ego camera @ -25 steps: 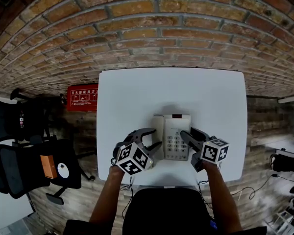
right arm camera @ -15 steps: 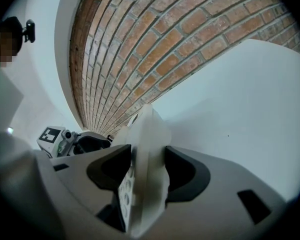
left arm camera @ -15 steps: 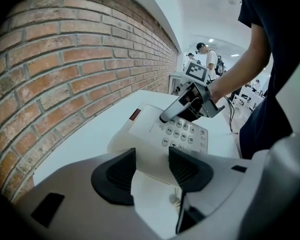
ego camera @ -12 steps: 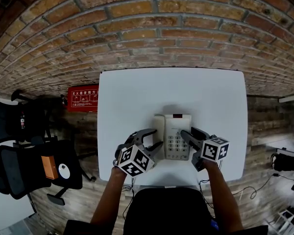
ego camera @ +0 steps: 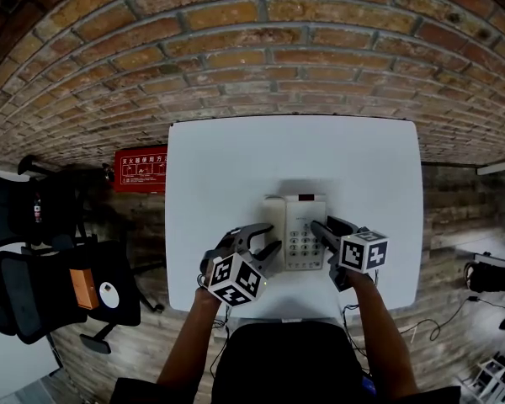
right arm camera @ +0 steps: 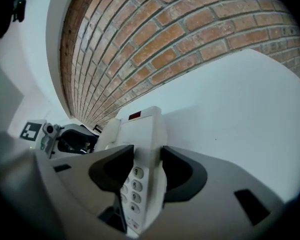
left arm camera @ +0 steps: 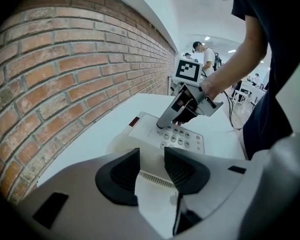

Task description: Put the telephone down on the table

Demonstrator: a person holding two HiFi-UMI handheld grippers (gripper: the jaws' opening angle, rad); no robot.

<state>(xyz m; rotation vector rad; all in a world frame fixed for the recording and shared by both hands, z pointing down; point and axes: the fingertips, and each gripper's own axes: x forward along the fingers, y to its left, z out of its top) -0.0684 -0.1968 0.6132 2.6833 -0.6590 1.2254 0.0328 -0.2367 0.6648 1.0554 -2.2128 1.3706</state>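
Note:
A white desk telephone (ego camera: 299,221) with a keypad and a red window lies flat on the white table (ego camera: 236,158), near its front edge. My left gripper (ego camera: 271,237) straddles the phone's near left corner by the handset. Its jaws are closing, and in the left gripper view (left arm camera: 150,166) the white edge fills the gap between the pads. My right gripper (ego camera: 324,224) takes the phone's right edge (right arm camera: 140,126). One finger (left arm camera: 170,115) lies across the keypad and the other runs along the side. Its jaws are closing too, and the pads meet the phone.
A brick wall (ego camera: 261,49) stands behind the table. A red sign (ego camera: 143,168) leans at its left, with black office chairs (ego camera: 59,284) beyond. Cables (ego camera: 480,284) lie on the floor at right. People (left arm camera: 207,59) stand far off in the left gripper view.
Both grippers have moved in on the telephone, the right one sliding over the keypad, and both sets of jaws have narrowed. The telephone has stayed where it was on the table.

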